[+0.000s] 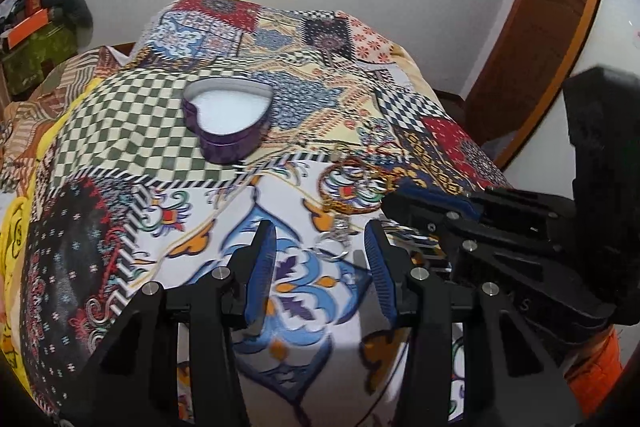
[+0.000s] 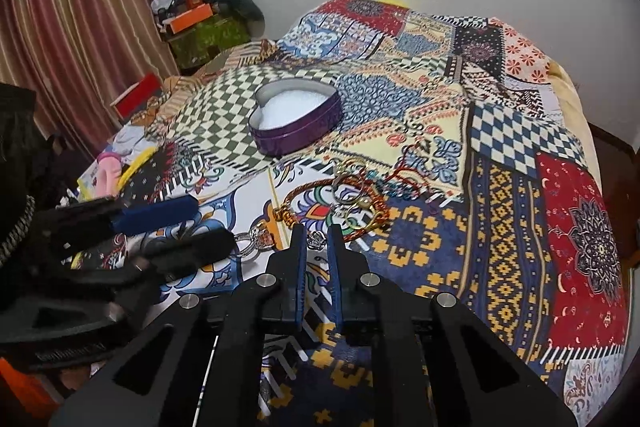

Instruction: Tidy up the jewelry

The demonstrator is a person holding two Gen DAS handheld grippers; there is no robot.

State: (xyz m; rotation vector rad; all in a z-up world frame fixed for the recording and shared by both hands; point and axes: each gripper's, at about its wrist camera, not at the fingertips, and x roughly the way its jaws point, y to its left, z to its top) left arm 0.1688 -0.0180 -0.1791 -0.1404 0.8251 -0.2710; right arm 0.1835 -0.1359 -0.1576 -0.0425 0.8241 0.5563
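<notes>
A purple heart-shaped tin (image 1: 227, 119) with a white lining stands open on the patterned bedspread; it also shows in the right wrist view (image 2: 295, 119). A pile of jewelry lies in front of it: an orange braided bracelet (image 2: 316, 187), gold rings (image 2: 352, 187), a red and blue beaded piece (image 2: 404, 173) and a silver chain bracelet (image 2: 252, 241). My left gripper (image 1: 320, 247) is open above silver pieces (image 1: 334, 241). My right gripper (image 2: 316, 241) is narrowly open around a small silver ring (image 2: 316, 239); I cannot tell if it touches it.
The bedspread (image 2: 500, 227) covers the whole bed. A striped curtain (image 2: 80, 27) hangs at the left, with a green box and orange boxes (image 2: 200, 23) in the corner. A wooden door frame (image 1: 540, 47) stands at the right. A red box (image 2: 138, 97) lies at the bed's left edge.
</notes>
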